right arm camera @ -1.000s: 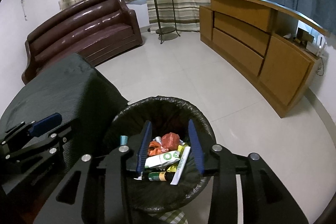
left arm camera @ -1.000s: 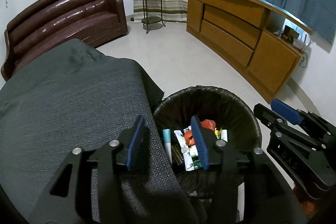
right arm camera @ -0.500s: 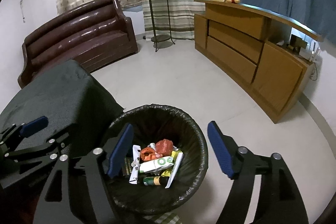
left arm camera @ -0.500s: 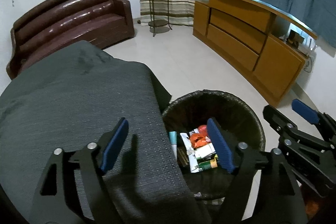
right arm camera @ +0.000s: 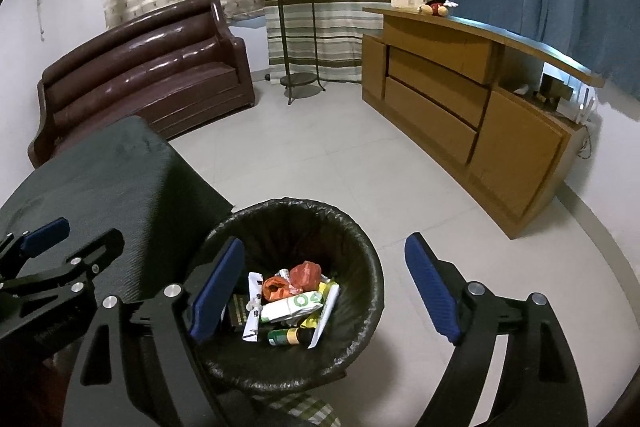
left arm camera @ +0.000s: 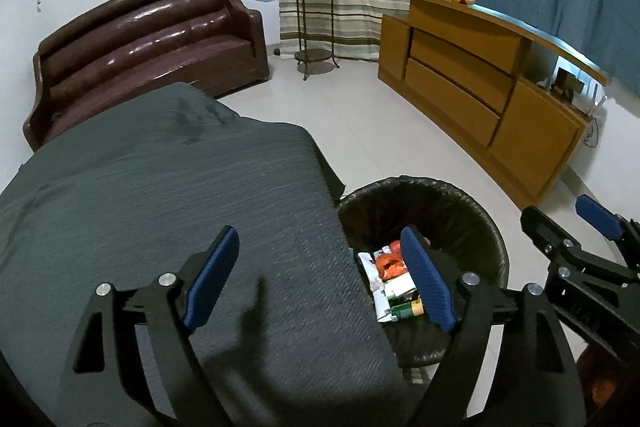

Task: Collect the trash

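A round bin lined with a black bag (right arm camera: 360,247) (left arm camera: 472,203) stands on the floor beside a grey-covered table. Inside lie trash pieces: an orange wrapper (right arm camera: 276,285), a white-and-green packet (right arm camera: 294,305), a small green bottle (right arm camera: 288,337) and white strips. My right gripper (right arm camera: 326,291) hangs above the bin, its jaws opening wide with nothing between them. My left gripper (left arm camera: 320,279) hovers over the table's edge and the bin's left rim, jaws also opening, nothing held. Each gripper shows at the side of the other's view.
The grey-covered table (left arm camera: 160,179) fills the left. Behind it stands a brown leather sofa (right arm camera: 144,67). A metal plant stand (right arm camera: 298,39) is at the back and a long wooden sideboard (right arm camera: 460,87) with a plush toy (right arm camera: 434,3) runs along the right. Pale tiled floor (right arm camera: 340,155) lies between.
Both grippers' jaws have spread from fairly narrow to wide. Both views have risen and drawn back a little from the bin.
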Demonstrator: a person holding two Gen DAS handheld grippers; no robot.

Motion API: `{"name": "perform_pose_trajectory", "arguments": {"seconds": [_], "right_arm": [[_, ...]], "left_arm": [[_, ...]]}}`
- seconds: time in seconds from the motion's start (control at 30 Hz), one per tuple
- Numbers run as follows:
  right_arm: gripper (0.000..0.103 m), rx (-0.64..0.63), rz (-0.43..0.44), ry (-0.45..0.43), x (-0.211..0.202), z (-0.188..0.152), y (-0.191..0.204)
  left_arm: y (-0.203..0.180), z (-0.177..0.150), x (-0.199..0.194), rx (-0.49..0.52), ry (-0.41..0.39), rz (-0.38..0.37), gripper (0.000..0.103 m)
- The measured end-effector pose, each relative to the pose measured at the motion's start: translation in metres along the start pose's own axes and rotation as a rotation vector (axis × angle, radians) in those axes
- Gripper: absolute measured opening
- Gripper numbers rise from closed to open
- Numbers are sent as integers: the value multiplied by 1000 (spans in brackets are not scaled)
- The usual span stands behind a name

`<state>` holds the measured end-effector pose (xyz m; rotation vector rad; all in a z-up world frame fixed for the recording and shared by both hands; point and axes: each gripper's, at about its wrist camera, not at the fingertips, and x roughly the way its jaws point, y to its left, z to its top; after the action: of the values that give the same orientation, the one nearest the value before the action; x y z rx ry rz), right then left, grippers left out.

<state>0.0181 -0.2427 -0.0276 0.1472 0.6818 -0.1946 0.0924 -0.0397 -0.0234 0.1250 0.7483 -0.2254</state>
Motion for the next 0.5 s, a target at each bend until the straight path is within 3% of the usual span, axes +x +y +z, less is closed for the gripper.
{"name": "perform_pose_trajectory", "arguments": {"seconds": [0.5], "right_arm": [[81,-33,-8,-52,-37,-10,15]], "left_arm": [[26,-19,-46,-23,-50,50,82]]}}
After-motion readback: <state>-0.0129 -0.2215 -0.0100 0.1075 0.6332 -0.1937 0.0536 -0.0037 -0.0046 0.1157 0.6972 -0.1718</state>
